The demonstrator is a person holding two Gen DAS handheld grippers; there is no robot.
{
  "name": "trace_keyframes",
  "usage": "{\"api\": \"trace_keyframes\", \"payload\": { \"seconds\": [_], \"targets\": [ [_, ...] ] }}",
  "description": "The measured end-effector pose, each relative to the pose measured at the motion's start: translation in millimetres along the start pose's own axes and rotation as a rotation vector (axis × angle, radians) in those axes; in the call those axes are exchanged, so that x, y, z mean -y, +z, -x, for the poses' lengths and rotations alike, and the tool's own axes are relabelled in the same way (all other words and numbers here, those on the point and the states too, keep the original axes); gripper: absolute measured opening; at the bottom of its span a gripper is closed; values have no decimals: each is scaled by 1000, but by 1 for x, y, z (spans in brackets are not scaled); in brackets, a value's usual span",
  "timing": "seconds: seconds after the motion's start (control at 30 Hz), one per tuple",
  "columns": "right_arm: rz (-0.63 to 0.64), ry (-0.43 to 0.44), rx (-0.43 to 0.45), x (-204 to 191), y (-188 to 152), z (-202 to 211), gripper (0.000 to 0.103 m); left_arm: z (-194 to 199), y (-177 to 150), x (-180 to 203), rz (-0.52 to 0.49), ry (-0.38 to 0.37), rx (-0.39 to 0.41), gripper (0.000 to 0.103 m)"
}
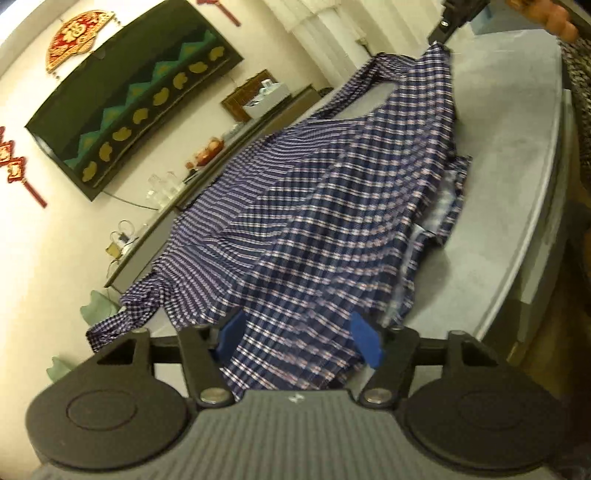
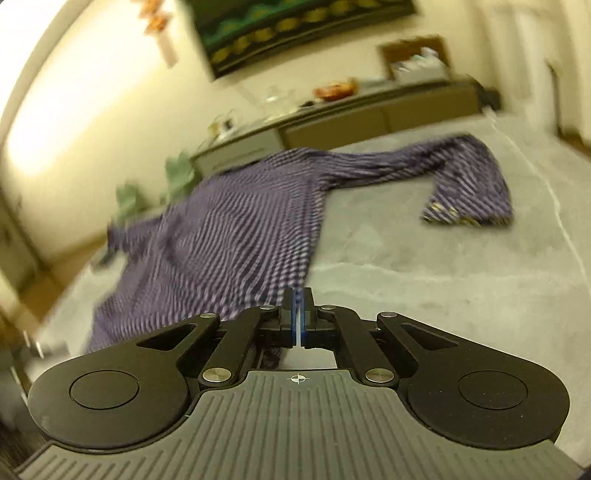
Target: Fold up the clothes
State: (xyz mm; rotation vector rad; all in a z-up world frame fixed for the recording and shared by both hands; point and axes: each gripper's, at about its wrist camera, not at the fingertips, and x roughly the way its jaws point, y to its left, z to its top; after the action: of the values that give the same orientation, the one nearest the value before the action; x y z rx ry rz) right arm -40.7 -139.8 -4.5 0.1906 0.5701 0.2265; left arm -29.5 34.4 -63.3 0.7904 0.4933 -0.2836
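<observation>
A blue, white and red plaid shirt (image 1: 314, 206) lies spread on the grey table (image 1: 509, 155). My left gripper (image 1: 297, 336) stands open over the near hem, with cloth lying between its blue pads (image 1: 365, 341); the pads do not press on it. At the far end the shirt rises to a peak at my right gripper (image 1: 441, 37), whose jaws are pinched on that corner. In the blurred right wrist view the right gripper (image 2: 297, 295) is almost closed at the edge of the shirt (image 2: 229, 229). One sleeve (image 2: 469, 177) stretches out to the right across the table (image 2: 443, 280).
A low sideboard (image 1: 207, 184) with glassware and a box runs along the wall behind the table. Pale green chairs (image 1: 96, 306) stand at the table's far side. A person's hand (image 1: 550, 18) shows at the top right. The table's rounded edge (image 1: 546, 206) curves down the right.
</observation>
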Motion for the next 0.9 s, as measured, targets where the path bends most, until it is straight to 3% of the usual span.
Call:
{"api": "trace_keyframes", "payload": {
  "seconds": [0.03,0.07,0.1,0.13,0.2,0.33,0.4,0.43,0.5,0.7,0.8,0.83,0.87,0.9],
  "targets": [
    [98,1,6,-18,-3,-2,12,-2,2,-3,13,2,-8,31],
    [222,0,25,-40,-9,-3,16,-5,4,-6,31,0,-20,21],
    [341,-1,49,-61,-16,-4,35,-8,5,-11,54,-3,-36,2],
    [472,14,74,-83,-26,-5,50,-9,7,-16,80,-4,-49,2],
    [745,58,125,-125,-52,-7,60,-8,8,-23,120,-4,-56,1],
    [1154,39,138,-178,-96,-30,60,-7,9,-29,149,-5,-58,1],
    [1237,47,112,-190,-106,-42,51,-7,9,-28,145,-8,-56,2],
    [1255,50,97,-194,-106,-48,44,-5,9,-26,142,-11,-52,3],
    [1245,65,70,-198,-102,-57,38,-1,9,-22,139,-14,-41,6],
    [1207,196,41,-203,-93,-57,40,4,12,-16,140,-27,-16,9],
    [1264,164,13,-206,-101,-68,37,8,18,-8,117,-51,20,13],
    [1281,138,-8,-206,-103,-75,13,10,20,-5,105,-59,37,19],
    [1279,109,-4,-205,-101,-80,0,13,23,0,90,-67,57,23],
    [1217,108,17,-203,-89,-78,0,16,25,5,74,-68,81,36]
  ]
}}
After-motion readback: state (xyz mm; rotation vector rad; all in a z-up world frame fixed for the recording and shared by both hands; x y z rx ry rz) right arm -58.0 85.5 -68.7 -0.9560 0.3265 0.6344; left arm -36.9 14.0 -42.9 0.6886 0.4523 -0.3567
